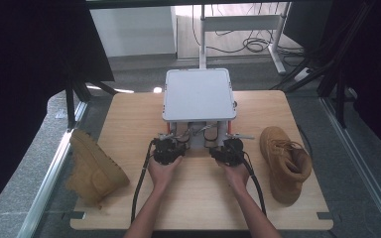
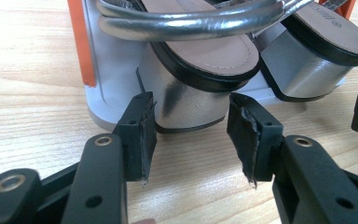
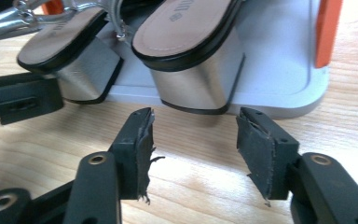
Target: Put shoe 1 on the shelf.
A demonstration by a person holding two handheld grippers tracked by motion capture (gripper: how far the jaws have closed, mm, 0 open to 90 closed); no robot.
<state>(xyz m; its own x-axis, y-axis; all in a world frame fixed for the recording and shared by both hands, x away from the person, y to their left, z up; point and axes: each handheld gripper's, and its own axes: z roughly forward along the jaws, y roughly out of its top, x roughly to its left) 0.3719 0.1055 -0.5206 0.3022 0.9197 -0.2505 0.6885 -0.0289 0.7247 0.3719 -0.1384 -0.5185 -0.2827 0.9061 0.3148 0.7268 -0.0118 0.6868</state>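
I see both grippers at the front of the grey shoe rack (image 1: 199,94) on the wooden desk (image 1: 198,198). Left gripper (image 2: 193,133): jaws apart, empty, just short of the left silver block-heel sandal (image 2: 200,70). Right gripper (image 3: 193,144): jaws apart, empty, facing the right sandal (image 3: 191,51). Both sandals sit on the rack's lower shelf. One tan boot (image 1: 95,166) lies at the desk's left edge, another (image 1: 284,163) at the right.
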